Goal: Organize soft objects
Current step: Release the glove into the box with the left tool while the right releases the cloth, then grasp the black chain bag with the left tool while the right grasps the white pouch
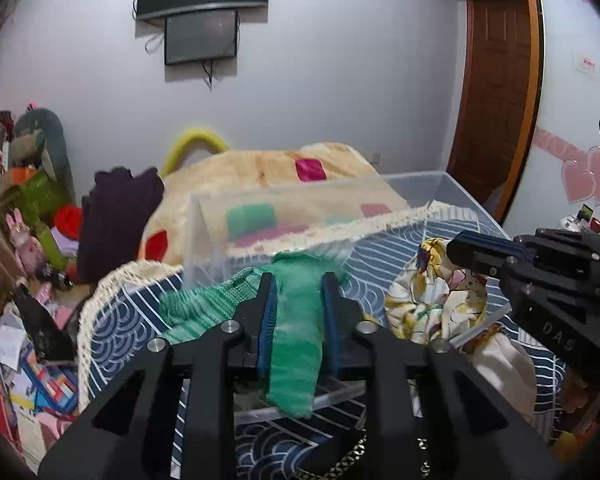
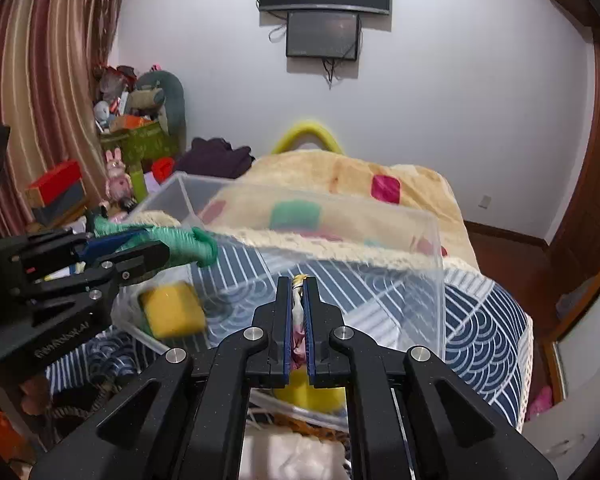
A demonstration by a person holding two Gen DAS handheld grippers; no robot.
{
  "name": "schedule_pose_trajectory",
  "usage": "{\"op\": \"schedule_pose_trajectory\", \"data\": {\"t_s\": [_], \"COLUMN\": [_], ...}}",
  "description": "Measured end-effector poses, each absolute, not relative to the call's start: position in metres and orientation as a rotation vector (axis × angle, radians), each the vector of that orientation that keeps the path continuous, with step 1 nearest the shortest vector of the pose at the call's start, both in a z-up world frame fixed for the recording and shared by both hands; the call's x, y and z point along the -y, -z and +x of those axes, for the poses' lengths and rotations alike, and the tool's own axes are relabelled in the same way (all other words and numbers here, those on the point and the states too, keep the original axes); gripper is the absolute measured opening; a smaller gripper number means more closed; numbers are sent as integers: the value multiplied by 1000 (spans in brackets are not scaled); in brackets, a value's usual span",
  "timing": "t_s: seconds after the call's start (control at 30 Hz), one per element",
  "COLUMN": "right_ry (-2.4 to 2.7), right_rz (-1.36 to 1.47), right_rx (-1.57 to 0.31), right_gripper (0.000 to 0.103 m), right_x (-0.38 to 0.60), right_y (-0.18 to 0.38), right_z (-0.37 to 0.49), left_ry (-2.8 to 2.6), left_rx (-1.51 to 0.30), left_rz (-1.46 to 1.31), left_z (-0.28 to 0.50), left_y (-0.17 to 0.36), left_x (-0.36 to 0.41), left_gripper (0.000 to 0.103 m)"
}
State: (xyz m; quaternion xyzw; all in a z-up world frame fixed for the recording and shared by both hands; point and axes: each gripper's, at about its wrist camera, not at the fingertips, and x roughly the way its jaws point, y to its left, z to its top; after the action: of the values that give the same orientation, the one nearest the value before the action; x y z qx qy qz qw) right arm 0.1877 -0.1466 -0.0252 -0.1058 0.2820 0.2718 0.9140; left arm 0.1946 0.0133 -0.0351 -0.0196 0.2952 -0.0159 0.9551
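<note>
Left gripper [image 1: 298,292] grips green knit cloth [image 1: 296,336]; right gripper [image 2: 299,296] clamps floral fabric [image 1: 432,300]. Both limp, light; pinch bunched folds.

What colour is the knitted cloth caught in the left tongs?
Green, in lighter and darker bands. The knitted cloth shows best in the left wrist view, between the left tongs.

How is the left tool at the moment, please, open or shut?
Shut on the green cloth: in the left wrist view the left tool has a finger pressed against each side of the cloth, which hangs over the clear box's near rim.
</note>
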Motion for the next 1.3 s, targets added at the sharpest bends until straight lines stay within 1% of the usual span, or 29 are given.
{"op": "schedule_pose_trajectory", "data": {"t_s": [0.07, 0.13, 0.2, 0.23, 0.3, 0.33, 0.37, 0.4, 0.43, 0.5, 0.57, 0.73, 0.9, 1.13, 1.3], "right_ry": [-555, -557, -552, -550, -547, -544, -540, -536, -534, -526, -524, -520, -518, -499, -505], "right_rz": [-228, -242, -254, -255, -252, -252, -250, -247, -245, -237, -222, -203, -186, -191, -195], "right_rx": [-598, -618, -622, -619, -605, -592, -584, -570, -562, -541, -511, -473, -484, -565, -623], "right_gripper": [6, 13, 29, 32, 44, 47, 53, 61, 65, 78, 82, 85, 85, 85, 83], "right_x": [150, 150, 155, 157, 161, 164, 164, 167, 169, 173, 178, 189, 194, 196, 198], "right_y": [29, 30, 31, 30, 27, 24, 22, 19, 16, 11, 4, -4, 4, 35, 59], "right_z": [187, 187, 184, 183, 179, 175, 173, 169, 167, 161, 154, 137, 125, 121, 119], "left_ry": [44, 50, 58, 61, 66, 68, 67, 63, 55, 31, 6, 7, 21, 24, 57], "left_rx": [-609, -608, -602, -595, -575, -569, -561, -554, -547, -522, -495, -494, -544, -671, -701], "left_rz": [-53, -54, -47, -45, -42, -42, -43, -44, -44, -40, -39, -16, -16, -69, -147], "left_z": [194, 192, 186, 183, 174, 171, 166, 162, 159, 148, 136, 118, 109, 115, 113], "left_y": [36, 35, 32, 31, 26, 23, 20, 18, 15, 10, 6, 9, 27, 69, 88], "left_x": [-14, -13, -10, -9, -7, -6, -7, -7, -8, -9, -9, -4, 2, -4, -9], "left_gripper": [30, 35, 45, 47, 54, 57, 63, 71, 75, 93, 102, 103, 103, 103, 103]}}
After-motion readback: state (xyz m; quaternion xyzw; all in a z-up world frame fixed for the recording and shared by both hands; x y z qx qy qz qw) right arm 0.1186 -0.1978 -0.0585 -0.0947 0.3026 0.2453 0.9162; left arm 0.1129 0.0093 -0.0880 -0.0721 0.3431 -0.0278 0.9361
